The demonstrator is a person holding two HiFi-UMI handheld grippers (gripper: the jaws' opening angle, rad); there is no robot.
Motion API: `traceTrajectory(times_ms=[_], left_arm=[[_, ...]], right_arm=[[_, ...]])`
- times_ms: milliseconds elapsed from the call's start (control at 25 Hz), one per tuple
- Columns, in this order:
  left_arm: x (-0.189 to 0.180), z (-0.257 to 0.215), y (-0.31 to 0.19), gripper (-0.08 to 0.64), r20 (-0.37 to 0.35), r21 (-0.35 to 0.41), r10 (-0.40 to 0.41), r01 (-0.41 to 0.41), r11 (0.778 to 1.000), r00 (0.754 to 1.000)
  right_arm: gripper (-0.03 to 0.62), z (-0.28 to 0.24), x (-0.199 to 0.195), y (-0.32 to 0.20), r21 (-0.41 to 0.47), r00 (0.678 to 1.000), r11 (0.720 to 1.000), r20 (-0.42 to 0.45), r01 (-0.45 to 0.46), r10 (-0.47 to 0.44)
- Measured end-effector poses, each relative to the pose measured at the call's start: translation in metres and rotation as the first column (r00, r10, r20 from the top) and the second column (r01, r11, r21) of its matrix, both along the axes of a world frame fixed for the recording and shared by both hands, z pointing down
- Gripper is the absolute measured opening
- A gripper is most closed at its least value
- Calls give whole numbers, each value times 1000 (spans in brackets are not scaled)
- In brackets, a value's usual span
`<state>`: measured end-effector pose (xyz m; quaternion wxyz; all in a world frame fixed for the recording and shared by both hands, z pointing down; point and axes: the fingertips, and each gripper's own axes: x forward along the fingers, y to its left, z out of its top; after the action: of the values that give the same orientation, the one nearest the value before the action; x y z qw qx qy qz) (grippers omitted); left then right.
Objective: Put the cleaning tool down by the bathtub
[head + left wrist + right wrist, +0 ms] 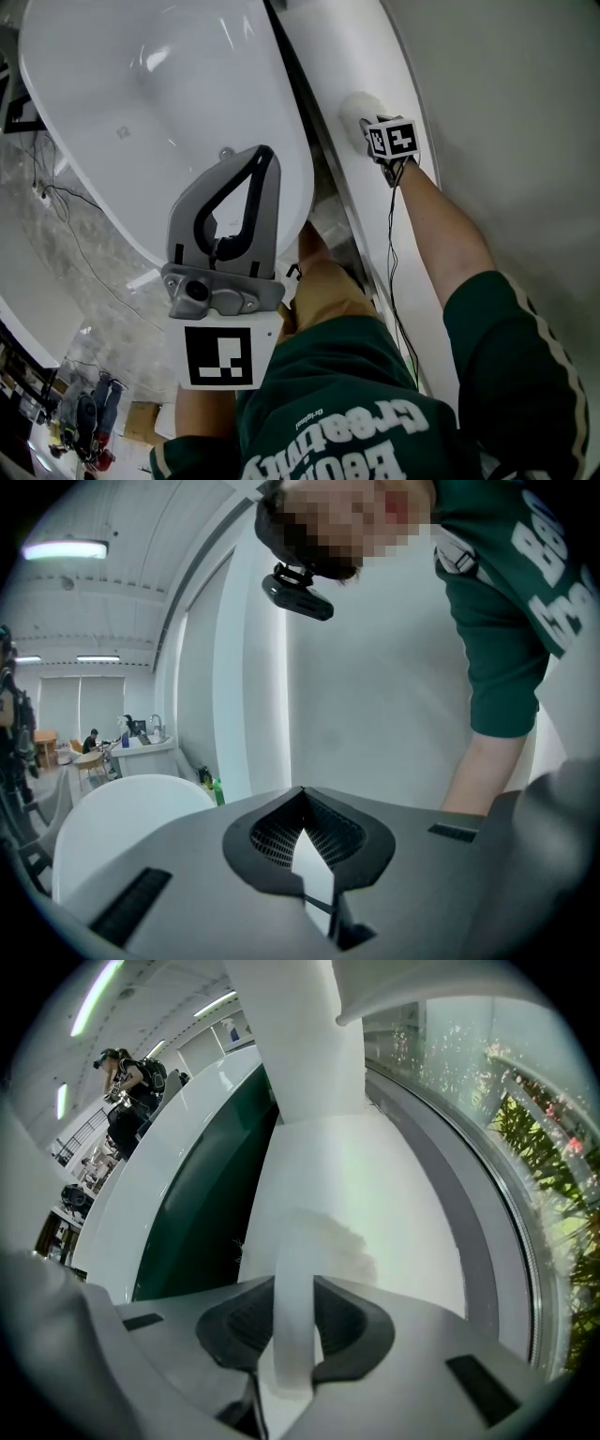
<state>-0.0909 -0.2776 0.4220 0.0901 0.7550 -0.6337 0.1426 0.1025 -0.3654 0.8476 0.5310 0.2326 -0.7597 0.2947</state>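
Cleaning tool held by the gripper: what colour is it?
White cleaning tool; best in right gripper view.

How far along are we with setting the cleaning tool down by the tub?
Done: the cleaning tool is at the white ledge beside the bathtub. In hand: the right claw grips its white handle; whether its fluffy head touches is unclear. To do: release it. The left claw is shut, empty.

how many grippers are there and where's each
2. The left gripper, shut and empty, is over the rim of the bathtub. The right gripper, beside it, is shut on the cleaning tool. None looks hidden.
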Motion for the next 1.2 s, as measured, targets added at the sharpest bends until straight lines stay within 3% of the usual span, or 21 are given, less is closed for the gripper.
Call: traceTrajectory(times_ms=[400,600,720,760,1200], left_arm=[[2,-3,3,3,-15,7,5,-5,1000,1000],[-5,-3,5,3,11,6,-9,9,1000,1000],[-9,-2,6,3,5,3,-21,21,1000,1000],[-9,-2,7,3,5,2,-21,21,1000,1000],[-5,-2,7,3,-11,2,-24,24,1000,1000]], right_arm=[[97,-1,-1,2,103,998,994,-55,35,-30],[106,-3,-2,5,129,998,990,-47,47,-41],[134,-5,0,2,153,998,987,-49,39,-32],[193,-5,1,1,160,998,986,-52,35,-27],[207,-5,4,6,143,1000,989,4,27,-28]])
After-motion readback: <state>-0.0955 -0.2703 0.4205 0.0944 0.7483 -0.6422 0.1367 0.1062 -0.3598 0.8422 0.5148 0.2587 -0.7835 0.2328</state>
